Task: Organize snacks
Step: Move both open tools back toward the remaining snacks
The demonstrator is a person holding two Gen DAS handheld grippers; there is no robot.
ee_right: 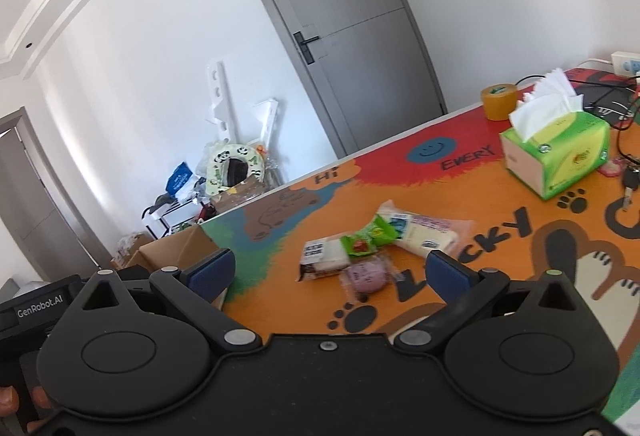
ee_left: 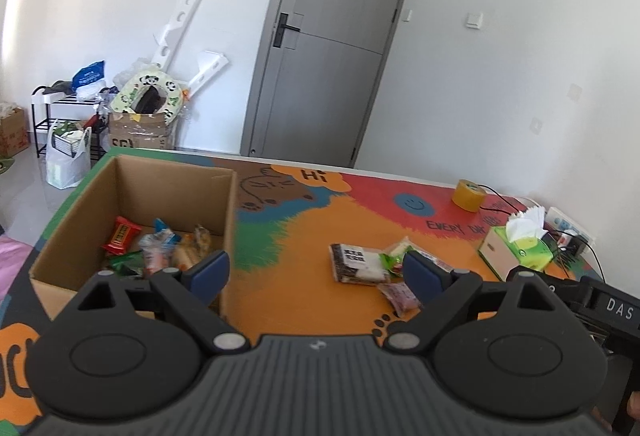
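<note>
An open cardboard box (ee_left: 172, 192) stands at the table's left with several wrapped snacks (ee_left: 156, 248) inside. Loose snacks lie in a small pile mid-table: a black-and-white sandwich pack (ee_left: 354, 262) (ee_right: 322, 256), a green packet (ee_left: 390, 262) (ee_right: 370, 236), a pink round bun (ee_right: 366, 276) (ee_left: 400, 296) and a long white pack (ee_right: 424, 232). My left gripper (ee_left: 318, 272) hangs open above the table between box and pile, nothing between its blue pads. My right gripper (ee_right: 330, 274) is open too, just short of the pile, empty. The box corner (ee_right: 176, 250) shows at its left.
A green tissue box (ee_right: 560, 156) (ee_left: 516, 248) and a yellow tape roll (ee_right: 498, 101) (ee_left: 468, 195) stand at the table's far right, with cables, keys (ee_right: 630, 180) and a power strip (ee_right: 626, 62) behind. Beyond the table are a grey door and floor clutter.
</note>
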